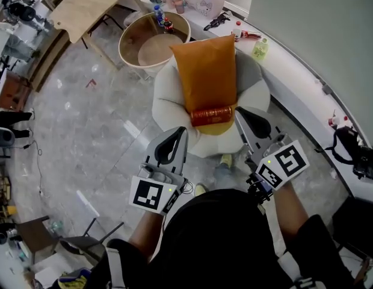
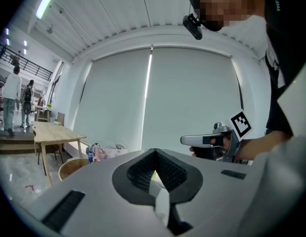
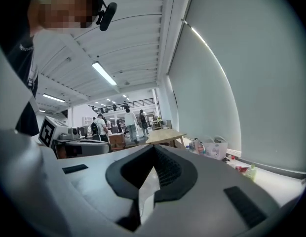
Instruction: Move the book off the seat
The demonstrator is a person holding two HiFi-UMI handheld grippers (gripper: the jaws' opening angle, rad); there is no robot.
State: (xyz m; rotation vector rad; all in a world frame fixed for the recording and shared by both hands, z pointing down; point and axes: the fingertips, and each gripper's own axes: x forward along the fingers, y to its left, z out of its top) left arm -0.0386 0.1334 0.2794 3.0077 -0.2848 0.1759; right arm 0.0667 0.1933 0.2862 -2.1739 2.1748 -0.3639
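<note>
A red-orange book (image 1: 212,115) lies across the front end of an orange cushion (image 1: 207,71) on a white padded seat (image 1: 168,110). My left gripper (image 1: 181,131) hovers at the seat's front edge, just left of the book, with its jaws shut and empty (image 2: 154,151). On the other side of the book, my right gripper (image 1: 239,113) is close to the book's right end, its jaws also shut on nothing (image 3: 154,147). Neither gripper touches the book. Each gripper view looks level across the room, so the book is hidden in both.
A round wooden tub (image 1: 151,41) stands behind the seat, and a wooden table (image 1: 90,5) is at the far left. A white curved ledge (image 1: 295,77) with bottles runs along the right. A black bag (image 1: 355,152) lies on it. People stand far off (image 3: 128,120).
</note>
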